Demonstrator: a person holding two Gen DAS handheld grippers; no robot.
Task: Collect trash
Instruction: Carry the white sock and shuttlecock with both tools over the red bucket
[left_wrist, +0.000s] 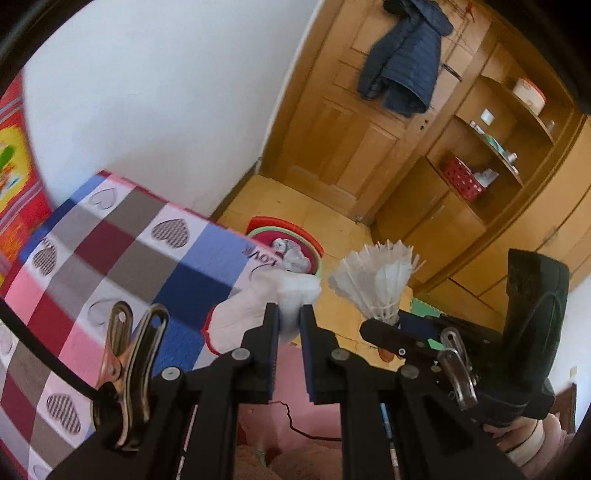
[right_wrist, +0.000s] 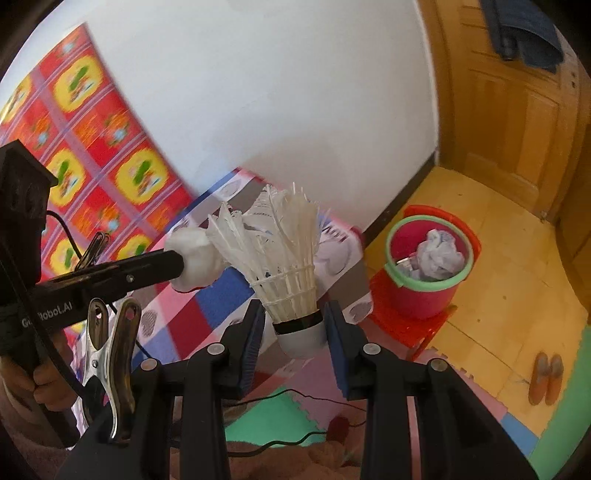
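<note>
Carrying two pieces of trash at once, one per tool, both pointed toward the red plastic bucket with a pale green rim (right_wrist: 428, 273) standing on a low red plastic stool (right_wrist: 417, 325) on the yellow tiled floor beside the bed.

Left gripper (left_wrist: 289, 314): pressing its blue-padded black jaws together on a crumpled wad of soft white tissue (left_wrist: 284, 291), squeezing it thin at the pinch and leaving it bulging above; probably gripped tight because such limp paper slips easily.

Right gripper (right_wrist: 293, 325): pinching a worn badminton shuttlecock (right_wrist: 284, 258) by its rounded white cork base, with the black band just above the pads and the frayed, splayed white feathers pointing up and away; likely held at the base as the only firm, smooth part, the quills being brittle and ragged.

Hanging over the edge of a bed covered in a soft checked cloth of blue, maroon, pink and grey with heart prints (left_wrist: 122, 251), short of the bucket, which is already holding crumpled pale paper.

Judging the step as the carry to the bin, with both releases not yet done.
</note>
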